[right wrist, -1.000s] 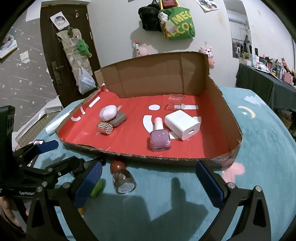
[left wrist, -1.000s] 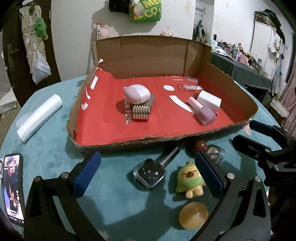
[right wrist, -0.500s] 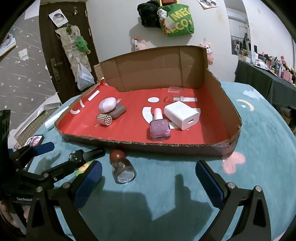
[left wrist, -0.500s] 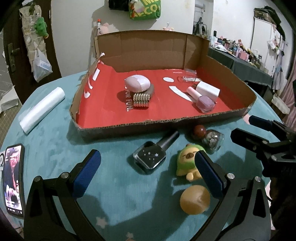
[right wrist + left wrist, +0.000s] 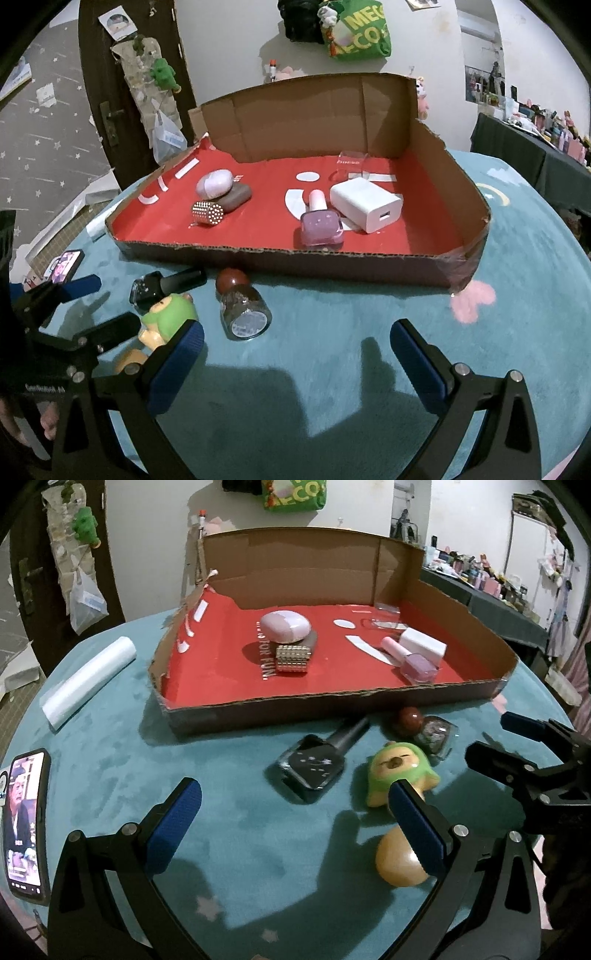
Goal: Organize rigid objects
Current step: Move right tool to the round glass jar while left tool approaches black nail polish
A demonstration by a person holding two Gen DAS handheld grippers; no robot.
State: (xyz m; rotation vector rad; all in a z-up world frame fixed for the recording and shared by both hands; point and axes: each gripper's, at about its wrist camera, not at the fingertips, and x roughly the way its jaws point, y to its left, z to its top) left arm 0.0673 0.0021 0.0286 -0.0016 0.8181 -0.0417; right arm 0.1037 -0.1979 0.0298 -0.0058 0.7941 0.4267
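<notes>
A cardboard tray (image 5: 332,705) with a red floor holds a pink case (image 5: 285,627), a silver bead block (image 5: 292,658), a pink nail polish (image 5: 417,664) and a white charger (image 5: 423,647). In front of it on the teal table lie a black nail polish (image 5: 314,762), a green toy (image 5: 400,771), a small jar with a brown cap (image 5: 242,308) and an orange dome (image 5: 400,860). My left gripper (image 5: 291,812) is open and empty above the table just before the black polish. My right gripper (image 5: 295,350) is open and empty, near the jar.
A phone (image 5: 26,823) lies at the table's left edge. A white plastic roll (image 5: 88,675) lies left of the tray. A pink heart mark (image 5: 472,299) sits on the cloth by the tray's right corner. A dark side table stands far right.
Both grippers have moved back and lower from the tray, so the loose items sit farther ahead in view. Both stay open and empty. No object has moved.
</notes>
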